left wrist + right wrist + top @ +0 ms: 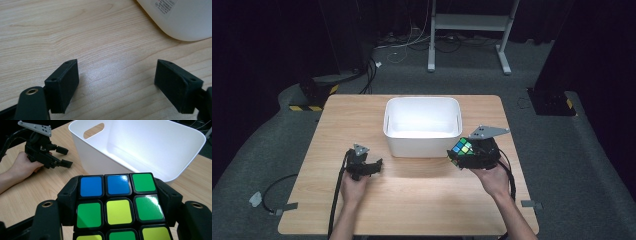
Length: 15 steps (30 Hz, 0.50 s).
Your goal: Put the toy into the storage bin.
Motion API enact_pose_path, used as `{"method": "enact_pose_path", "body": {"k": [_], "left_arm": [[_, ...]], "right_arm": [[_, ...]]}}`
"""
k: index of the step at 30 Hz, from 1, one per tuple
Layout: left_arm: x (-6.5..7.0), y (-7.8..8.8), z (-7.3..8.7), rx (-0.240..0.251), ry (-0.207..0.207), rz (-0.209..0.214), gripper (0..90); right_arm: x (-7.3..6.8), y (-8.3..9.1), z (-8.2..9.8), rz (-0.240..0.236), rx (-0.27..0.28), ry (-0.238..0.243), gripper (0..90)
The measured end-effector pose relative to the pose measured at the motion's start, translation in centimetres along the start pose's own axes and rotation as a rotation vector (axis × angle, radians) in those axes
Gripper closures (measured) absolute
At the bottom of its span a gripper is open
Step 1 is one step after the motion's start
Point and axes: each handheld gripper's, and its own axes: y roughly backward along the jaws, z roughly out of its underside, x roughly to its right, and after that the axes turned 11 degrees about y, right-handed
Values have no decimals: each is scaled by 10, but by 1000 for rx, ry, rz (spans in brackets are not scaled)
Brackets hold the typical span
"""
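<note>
High view: puzzle cube [461,150] clamped in right tongs [464,156] just beside white bin [422,107], above table [412,200] | left gripper view: left tongs [116,82] spread wide, holding nothing | right gripper view: cube [117,207] squeezed between both jaws, bin [150,152] beyond.

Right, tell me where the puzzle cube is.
The puzzle cube is clamped in the right gripper, in the high view off the white bin's near right corner; the right gripper view shows it just short of the bin's rim.
</note>
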Motion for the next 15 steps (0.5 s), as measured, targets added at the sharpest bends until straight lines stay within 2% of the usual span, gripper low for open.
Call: {"method": "enact_pose_path", "body": {"k": [8, 15], "left_arm": [[0, 0, 0, 0, 0, 0, 197], [0, 0, 0, 0, 0, 0, 197]], "right_arm": [[7, 1, -7, -6, 18, -19, 334], [14, 0, -16, 32, 17, -21, 334]]}}
